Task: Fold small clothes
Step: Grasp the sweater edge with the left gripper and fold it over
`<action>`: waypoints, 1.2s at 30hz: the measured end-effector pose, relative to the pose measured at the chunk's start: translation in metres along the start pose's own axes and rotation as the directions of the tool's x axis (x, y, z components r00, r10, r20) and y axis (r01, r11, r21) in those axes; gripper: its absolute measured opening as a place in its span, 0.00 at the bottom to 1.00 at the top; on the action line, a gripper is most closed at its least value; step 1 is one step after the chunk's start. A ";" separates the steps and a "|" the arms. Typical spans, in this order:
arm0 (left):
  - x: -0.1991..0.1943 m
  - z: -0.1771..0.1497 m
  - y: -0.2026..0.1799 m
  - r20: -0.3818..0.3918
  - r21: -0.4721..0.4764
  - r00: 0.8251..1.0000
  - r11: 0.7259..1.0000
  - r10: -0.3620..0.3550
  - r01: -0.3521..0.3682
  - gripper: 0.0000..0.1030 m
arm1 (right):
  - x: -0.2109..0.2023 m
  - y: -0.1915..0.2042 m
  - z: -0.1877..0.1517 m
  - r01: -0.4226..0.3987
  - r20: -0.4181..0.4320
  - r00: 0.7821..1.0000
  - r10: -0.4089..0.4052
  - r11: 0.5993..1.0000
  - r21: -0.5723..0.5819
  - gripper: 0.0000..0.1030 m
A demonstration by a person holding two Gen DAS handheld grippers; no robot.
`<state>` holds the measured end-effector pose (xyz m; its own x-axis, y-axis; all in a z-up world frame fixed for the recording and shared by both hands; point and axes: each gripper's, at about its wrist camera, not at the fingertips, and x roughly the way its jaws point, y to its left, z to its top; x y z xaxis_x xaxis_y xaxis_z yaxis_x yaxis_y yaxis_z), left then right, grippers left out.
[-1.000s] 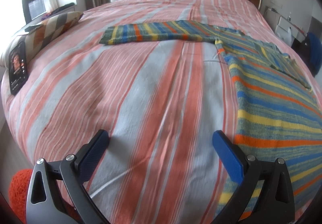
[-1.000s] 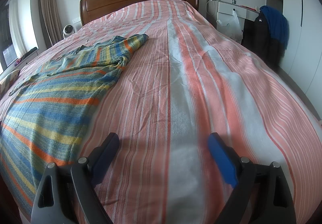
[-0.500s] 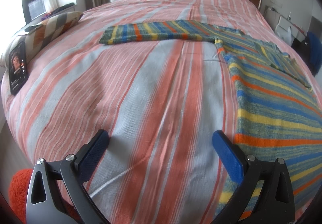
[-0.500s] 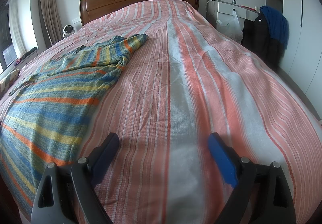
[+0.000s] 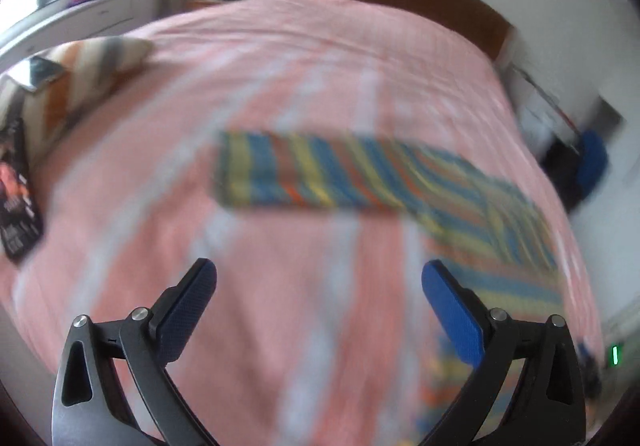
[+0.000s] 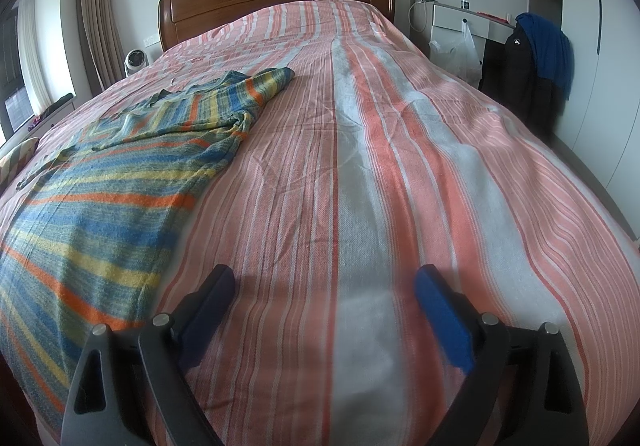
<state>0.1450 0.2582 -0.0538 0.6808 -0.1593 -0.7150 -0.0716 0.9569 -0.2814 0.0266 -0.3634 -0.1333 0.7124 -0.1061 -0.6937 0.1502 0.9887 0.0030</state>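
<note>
I see one striped sweater (image 6: 108,181) flat on one bed (image 6: 400,165), maybe one pillow (image 5: 96,53), blurred. My left gripper (image 5: 319,278) and right gripper (image 6: 325,282) both gape, empty.

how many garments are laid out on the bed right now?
1. A striped sweater lies flat on the left half of the bedspread in the right wrist view, one sleeve stretched sideways in the blurred left wrist view. Parts of the bed are out of view, so others may be hidden.
</note>
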 end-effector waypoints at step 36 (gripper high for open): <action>0.107 0.035 -0.328 -0.197 0.356 0.958 0.896 -0.207 0.266 0.88 | 0.001 -0.001 0.000 0.006 0.006 1.000 -0.006 1.000 -0.005 0.91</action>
<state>0.2667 -0.0639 -0.0156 0.5240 -0.3982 -0.7529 0.3764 0.9012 -0.2147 0.0271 -0.3644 -0.1346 0.7153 -0.1129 -0.6897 0.1512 0.9885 -0.0051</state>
